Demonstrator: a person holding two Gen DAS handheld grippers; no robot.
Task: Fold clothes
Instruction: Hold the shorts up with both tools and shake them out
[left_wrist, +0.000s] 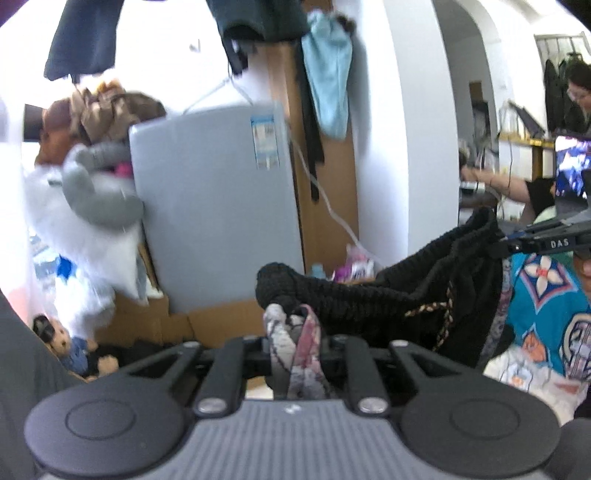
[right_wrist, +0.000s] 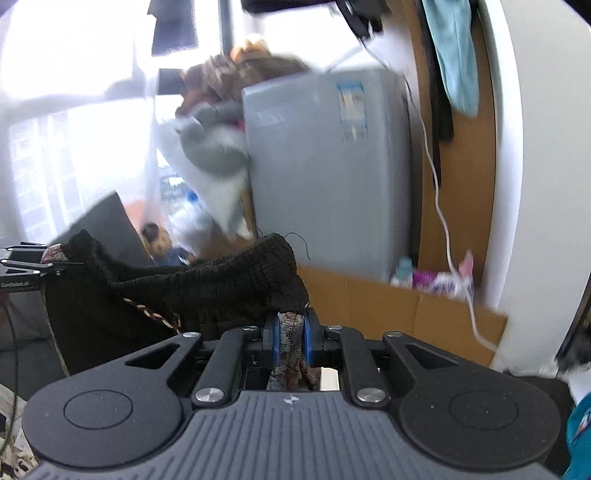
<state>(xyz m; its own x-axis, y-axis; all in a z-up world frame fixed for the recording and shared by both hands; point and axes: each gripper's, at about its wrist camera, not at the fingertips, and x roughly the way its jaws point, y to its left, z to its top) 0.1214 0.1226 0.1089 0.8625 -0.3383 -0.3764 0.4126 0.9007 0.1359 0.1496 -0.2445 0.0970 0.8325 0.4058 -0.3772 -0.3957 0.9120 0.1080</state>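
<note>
A black knitted garment (left_wrist: 406, 291) with a patterned lining and a braided trim hangs stretched in the air between both grippers. My left gripper (left_wrist: 293, 317) is shut on one corner of it, patterned cloth bunched between the fingers. My right gripper (right_wrist: 291, 321) is shut on the other corner, its blue pads (right_wrist: 271, 332) pressing the patterned fabric. In the left wrist view the right gripper (left_wrist: 506, 245) shows at the far right, clamped on the knit edge. In the right wrist view the left gripper (right_wrist: 55, 264) shows at the far left, holding the same garment (right_wrist: 207, 288).
A grey appliance (left_wrist: 214, 218) stands ahead with cardboard (right_wrist: 388, 302) at its foot and a white cable (right_wrist: 439, 206) beside it. Plush toys (left_wrist: 92, 192) pile at the left. Clothes hang above, among them a light blue one (left_wrist: 328, 85). A person in a teal patterned shirt (left_wrist: 546, 310) is at right.
</note>
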